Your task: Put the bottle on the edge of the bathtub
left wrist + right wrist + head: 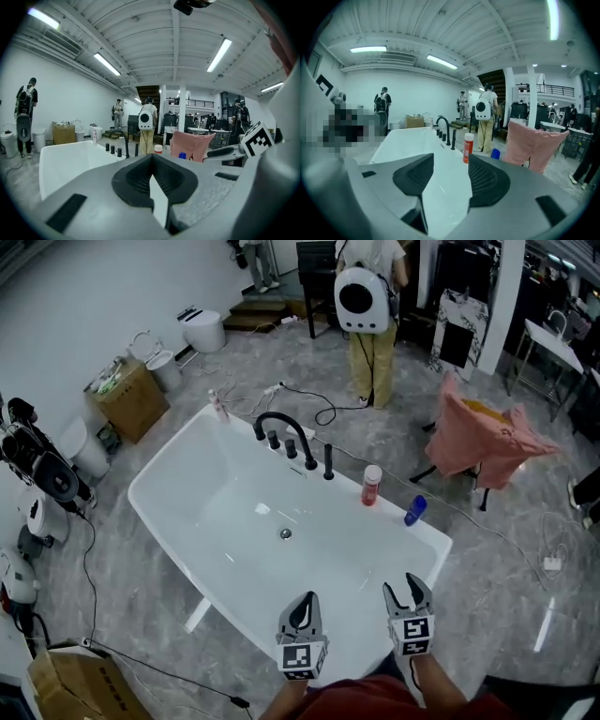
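A red bottle with a white cap (372,486) stands upright on the far rim of the white bathtub (153,514). A small blue bottle (415,510) sits on the same rim to its right. Both grippers hover at the tub's near edge, well short of the bottles. My left gripper (301,613) has its jaws together and holds nothing. My right gripper (409,594) is open and empty. In the right gripper view the red bottle (467,147) and blue bottle (495,153) show beyond the right gripper (450,176). In the left gripper view the red bottle's cap (158,149) peeks over the left gripper (152,180).
A black faucet (281,427) with knobs stands on the far rim, and a small pink bottle (218,407) at its left corner. A person with a white backpack (367,296) stands behind. A pink cloth (483,442) drapes over a chair at right. Cables, a cardboard box (131,397) and a toilet (203,329) lie around.
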Demonstrator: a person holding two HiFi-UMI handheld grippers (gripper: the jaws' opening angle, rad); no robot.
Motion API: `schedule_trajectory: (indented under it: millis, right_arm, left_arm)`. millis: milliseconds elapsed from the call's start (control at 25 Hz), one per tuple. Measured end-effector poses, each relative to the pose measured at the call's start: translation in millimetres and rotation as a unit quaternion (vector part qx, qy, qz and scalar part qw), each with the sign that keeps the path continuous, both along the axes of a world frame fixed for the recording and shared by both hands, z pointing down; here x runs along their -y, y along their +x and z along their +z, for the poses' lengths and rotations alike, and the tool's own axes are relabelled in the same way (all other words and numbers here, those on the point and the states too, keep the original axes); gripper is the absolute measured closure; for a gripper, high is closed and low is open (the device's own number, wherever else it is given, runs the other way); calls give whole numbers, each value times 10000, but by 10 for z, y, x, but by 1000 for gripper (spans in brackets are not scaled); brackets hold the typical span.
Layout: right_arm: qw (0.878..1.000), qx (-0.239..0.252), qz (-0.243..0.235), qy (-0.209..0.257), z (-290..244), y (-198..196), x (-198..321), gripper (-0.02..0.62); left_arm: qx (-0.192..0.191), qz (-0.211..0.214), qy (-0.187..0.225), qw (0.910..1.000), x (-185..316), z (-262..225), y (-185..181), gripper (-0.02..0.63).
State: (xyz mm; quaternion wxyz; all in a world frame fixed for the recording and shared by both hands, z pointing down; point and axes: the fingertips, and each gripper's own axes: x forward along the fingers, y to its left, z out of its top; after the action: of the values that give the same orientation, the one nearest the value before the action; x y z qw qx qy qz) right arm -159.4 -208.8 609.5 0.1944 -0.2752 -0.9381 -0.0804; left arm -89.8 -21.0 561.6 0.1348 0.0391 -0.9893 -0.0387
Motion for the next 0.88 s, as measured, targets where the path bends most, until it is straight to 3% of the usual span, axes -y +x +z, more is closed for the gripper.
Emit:
schedule_trajectory:
  millis: [280,600,880]
  right_arm:
    - [9952,961,91,-144,-1018,96,-120,367]
    - [9753,2157,391,-261,-2233,51,110,367]
    - [9660,2515,453,-403,-2625,190,161,367]
  left_arm:
    - [695,145,-243,9972,-219,-635,-8,601]
    - [1736,286,-581,9827,-307,-1568,28,601]
    - [2152,344,-697,9735,-336,-1998,65,601]
